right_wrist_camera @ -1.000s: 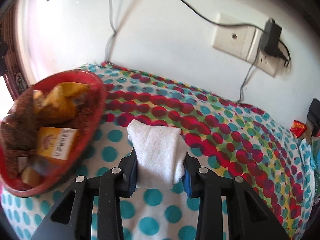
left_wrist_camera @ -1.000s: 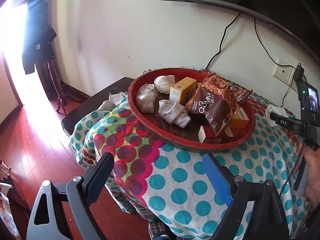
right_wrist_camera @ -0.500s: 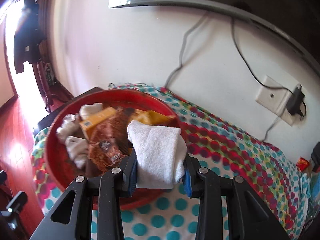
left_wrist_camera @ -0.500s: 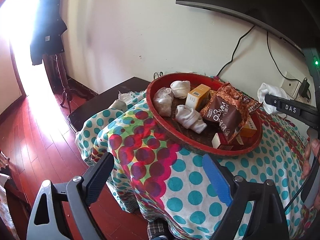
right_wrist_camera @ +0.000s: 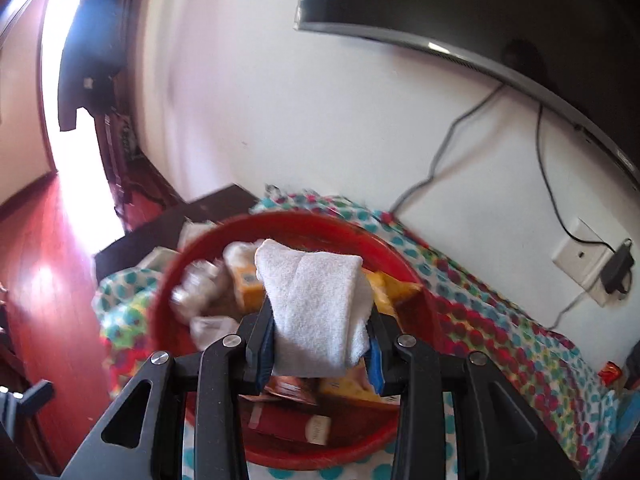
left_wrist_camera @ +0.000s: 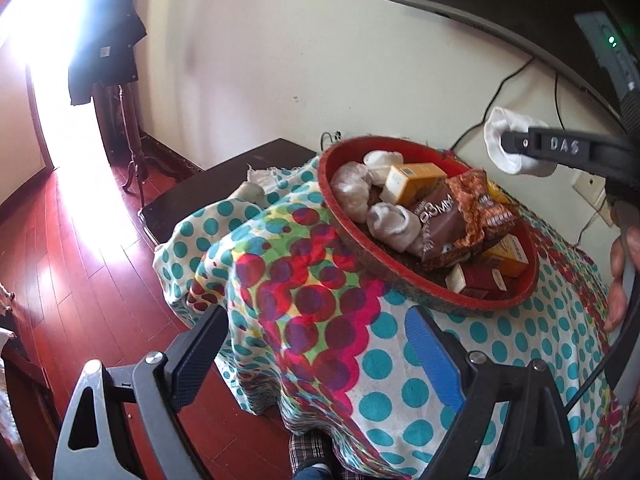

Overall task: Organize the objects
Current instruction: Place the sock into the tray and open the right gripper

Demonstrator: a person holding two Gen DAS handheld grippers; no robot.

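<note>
A table draped in a dotted cloth (left_wrist_camera: 400, 364) (teal spots on white, with a band of red and purple circles) stands against a pale wall, under a dark screen (right_wrist_camera: 480, 20). On the cloth sits a round red tray (left_wrist_camera: 492, 300), holding several rolled white socks (left_wrist_camera: 390, 222), a brown snack bag (left_wrist_camera: 444, 224), a yellow box (left_wrist_camera: 416, 182) and a red pack (left_wrist_camera: 484, 280) at its near edge. In the right wrist view the tray's contents are blurred.

The left tool (left_wrist_camera: 316, 356) hangs near the table's front edge with its jaws wide apart and nothing between them, its fingers framing the cloth's overhang.

The right tool (right_wrist_camera: 320, 344) is clamped on a folded white sock (right_wrist_camera: 316, 300), which sticks up from between the pads. It hovers over the tray, clear of the things in it. From the left wrist view, the same sock (left_wrist_camera: 512, 144) shows high at the far right side of the tray, and the fingers of a hand (left_wrist_camera: 620, 272) wrap the tool's handle.
</note>
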